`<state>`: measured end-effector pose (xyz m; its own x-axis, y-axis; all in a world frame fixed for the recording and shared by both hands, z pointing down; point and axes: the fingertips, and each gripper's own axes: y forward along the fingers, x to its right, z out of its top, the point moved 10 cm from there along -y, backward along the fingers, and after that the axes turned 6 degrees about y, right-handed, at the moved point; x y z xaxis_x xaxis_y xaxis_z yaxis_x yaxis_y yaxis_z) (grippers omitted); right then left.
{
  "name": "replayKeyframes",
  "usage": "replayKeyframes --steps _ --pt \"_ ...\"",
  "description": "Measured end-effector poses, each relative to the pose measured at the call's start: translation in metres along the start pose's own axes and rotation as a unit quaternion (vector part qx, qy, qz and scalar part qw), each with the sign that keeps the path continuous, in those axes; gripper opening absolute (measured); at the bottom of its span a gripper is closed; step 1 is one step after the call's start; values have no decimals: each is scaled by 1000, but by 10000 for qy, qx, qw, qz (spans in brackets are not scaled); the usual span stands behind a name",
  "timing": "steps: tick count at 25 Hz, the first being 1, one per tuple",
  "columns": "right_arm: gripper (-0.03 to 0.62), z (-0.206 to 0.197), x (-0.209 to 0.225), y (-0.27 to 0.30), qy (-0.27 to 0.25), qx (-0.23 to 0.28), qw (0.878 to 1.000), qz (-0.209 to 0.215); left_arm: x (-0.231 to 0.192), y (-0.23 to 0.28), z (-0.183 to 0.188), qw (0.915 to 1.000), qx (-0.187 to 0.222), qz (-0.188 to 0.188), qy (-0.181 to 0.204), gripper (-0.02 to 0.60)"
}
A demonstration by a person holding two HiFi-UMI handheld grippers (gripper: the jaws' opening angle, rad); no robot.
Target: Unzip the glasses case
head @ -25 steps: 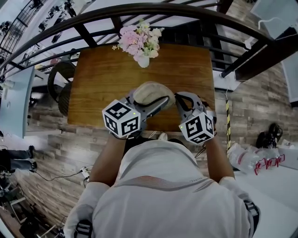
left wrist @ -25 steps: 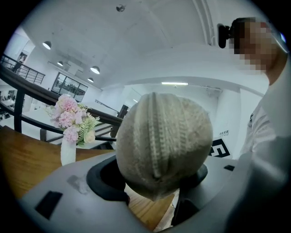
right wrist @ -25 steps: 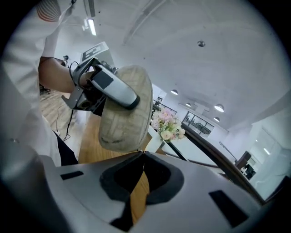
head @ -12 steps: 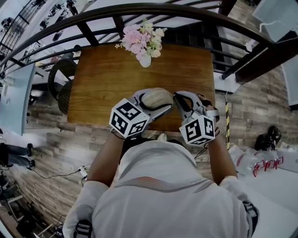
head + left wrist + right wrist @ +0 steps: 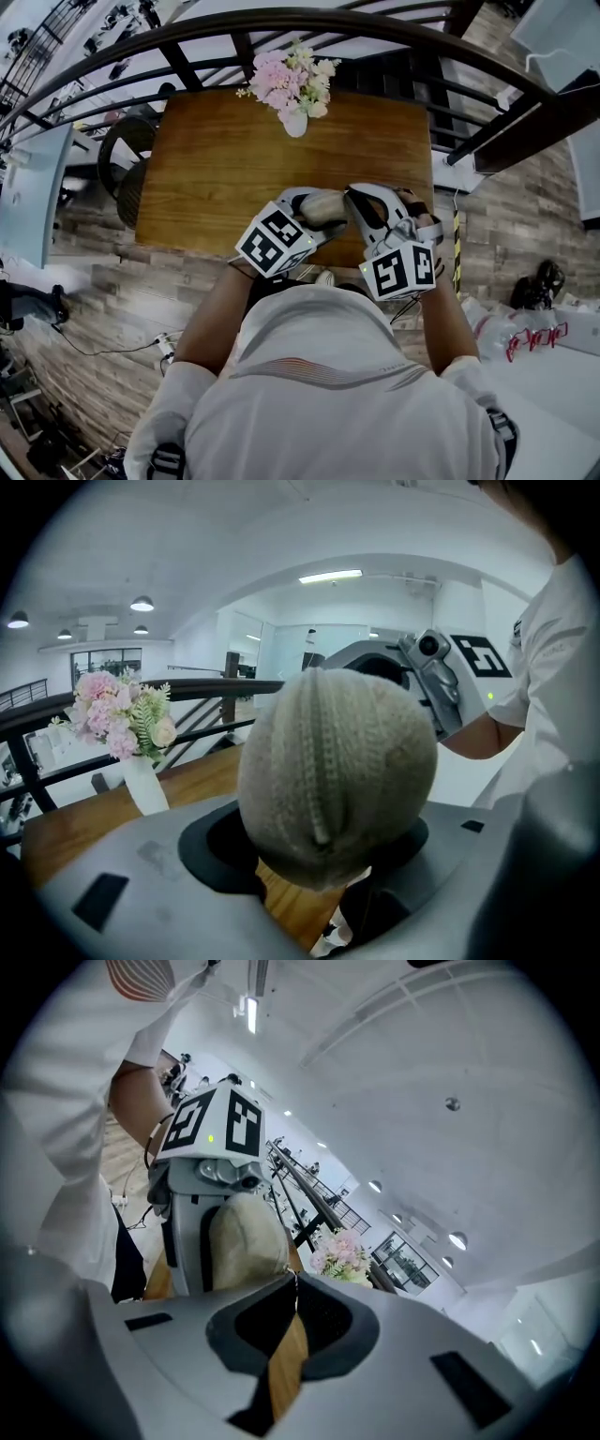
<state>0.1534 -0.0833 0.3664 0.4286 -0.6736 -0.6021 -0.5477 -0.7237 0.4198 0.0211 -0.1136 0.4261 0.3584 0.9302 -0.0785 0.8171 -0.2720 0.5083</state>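
The glasses case [image 5: 323, 204] is a beige, rounded fabric pouch held in the air over the near edge of the wooden table [image 5: 216, 159]. My left gripper [image 5: 317, 210] has its jaws wide, clamped on the case's two sides. In the left gripper view the case [image 5: 337, 771] fills the gap end-on, and its zipper [image 5: 322, 789] runs down the middle, looking closed. My right gripper [image 5: 350, 195] is shut, its tips at the case's right end. In the right gripper view its tips [image 5: 295, 1279] pinch a small pale piece beside the case [image 5: 246, 1241], apparently the zipper pull.
A white vase of pink flowers [image 5: 291, 89] stands at the table's far edge. A curved black railing [image 5: 281, 19] runs behind the table, and a round chair [image 5: 122, 169] sits at its left. The person's torso [image 5: 319, 375] is close under both grippers.
Both grippers and the case have drawn back toward the person. The left gripper has rolled and sunk, the right has risen a little. Both grips are unchanged.
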Motion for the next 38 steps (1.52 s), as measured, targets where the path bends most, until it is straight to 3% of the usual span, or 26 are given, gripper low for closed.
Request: replayKeyframes --steps 7,14,20,24,28,30,33,36,38 --pt "55 7 -5 -4 -690 3 9975 143 3 9 -5 9975 -593 52 384 285" --pt "55 20 -17 -4 -1542 46 9861 620 6 20 -11 9862 -1354 -9 953 285" --pt "54 23 -28 -1 -1852 4 9785 912 9 30 -17 9725 -1887 51 1367 285" --pt "55 23 -32 1 -1799 -15 9789 965 9 32 -22 9712 -1941 32 1383 285" --pt "91 22 -27 5 -1358 -41 9868 881 7 32 -26 9809 -1596 95 1109 287" --pt "141 21 -18 2 -1014 64 9918 772 3 28 -26 9892 -1232 195 766 287" --pt "149 11 2 -5 -178 196 9987 425 -6 12 -21 9960 -568 593 359 287" --pt "95 -7 28 -14 1123 335 9930 -131 -20 -13 -13 9917 158 1275 78 287" --pt "61 -22 41 -19 2060 337 9763 -565 -29 -33 -8 9815 629 1800 -167 287"
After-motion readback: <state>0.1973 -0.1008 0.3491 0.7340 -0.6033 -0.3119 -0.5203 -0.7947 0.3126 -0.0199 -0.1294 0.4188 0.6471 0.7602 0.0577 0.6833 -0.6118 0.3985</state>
